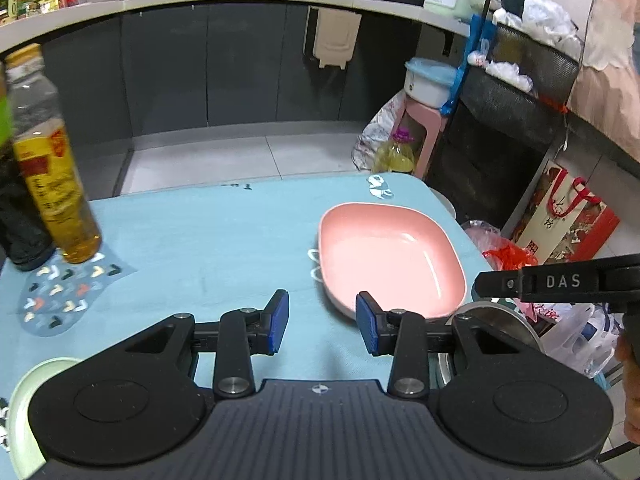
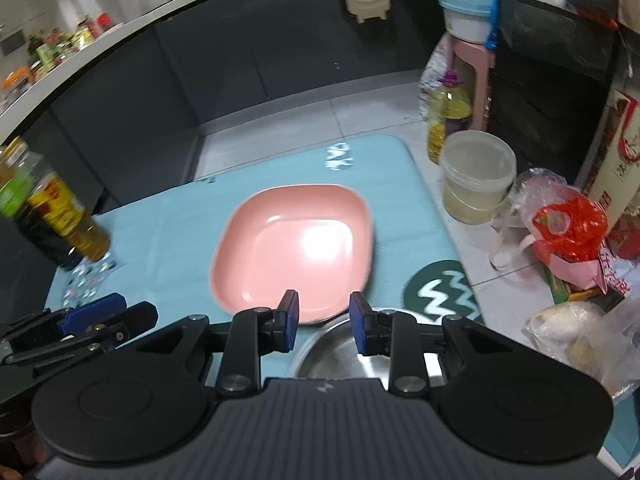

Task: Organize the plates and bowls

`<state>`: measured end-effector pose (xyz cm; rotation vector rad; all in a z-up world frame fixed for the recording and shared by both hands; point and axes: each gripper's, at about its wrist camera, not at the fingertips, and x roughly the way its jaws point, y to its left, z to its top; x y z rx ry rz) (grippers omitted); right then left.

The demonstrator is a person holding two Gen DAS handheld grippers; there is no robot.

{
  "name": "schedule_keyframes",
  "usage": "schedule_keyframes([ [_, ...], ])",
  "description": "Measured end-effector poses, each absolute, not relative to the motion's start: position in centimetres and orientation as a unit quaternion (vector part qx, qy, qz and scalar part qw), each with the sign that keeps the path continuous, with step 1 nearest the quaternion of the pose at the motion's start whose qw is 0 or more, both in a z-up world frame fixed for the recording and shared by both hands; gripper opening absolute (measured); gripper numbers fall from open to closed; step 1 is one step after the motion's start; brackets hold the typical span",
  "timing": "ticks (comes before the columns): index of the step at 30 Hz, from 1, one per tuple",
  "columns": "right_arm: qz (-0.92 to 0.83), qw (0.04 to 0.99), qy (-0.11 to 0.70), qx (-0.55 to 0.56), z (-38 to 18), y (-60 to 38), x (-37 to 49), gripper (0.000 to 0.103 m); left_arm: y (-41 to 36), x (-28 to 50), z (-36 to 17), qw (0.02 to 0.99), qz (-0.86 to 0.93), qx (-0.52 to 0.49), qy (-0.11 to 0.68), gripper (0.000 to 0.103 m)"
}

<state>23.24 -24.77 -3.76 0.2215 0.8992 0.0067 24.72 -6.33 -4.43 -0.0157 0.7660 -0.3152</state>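
The pink plate at twelve o'clock on the bench looks light, stiff and slick; take its near rim. Both the left claw and the right claw stand part open, empty.

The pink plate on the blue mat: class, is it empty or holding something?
Empty. The pink plate lies flat on the blue mat, its whole inside bare, showing only a glare of light.

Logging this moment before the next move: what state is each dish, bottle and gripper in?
pink plate: empty, flat on the blue mat
steel bowl: upright, empty as far as visible
oil bottle: standing, capped
left gripper: open, holding nothing
right gripper: open, holding nothing
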Motion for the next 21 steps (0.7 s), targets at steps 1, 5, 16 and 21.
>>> schedule_keyframes([
  [1,0.002,0.894,0.435,0.110,-4.0,-25.1,23.5,0.029,-6.7,25.1,-4.7,0.914,-0.153,-0.009,0.375,0.035],
  [5,0.000,0.891,0.438,0.120,-5.0,-26.1,24.3,0.029,-7.6,26.5,-5.5,0.912,-0.148,-0.012,0.383,0.035],
  [16,0.001,0.887,0.443,0.130,-6.4,-26.7,26.2,0.029,-9.8,29.2,-7.2,0.908,-0.143,-0.004,0.393,0.035],
  [21,-0.003,0.886,0.445,0.132,-6.8,-26.7,26.6,0.029,-10.3,29.9,-7.9,0.905,-0.142,-0.004,0.402,0.035],
])
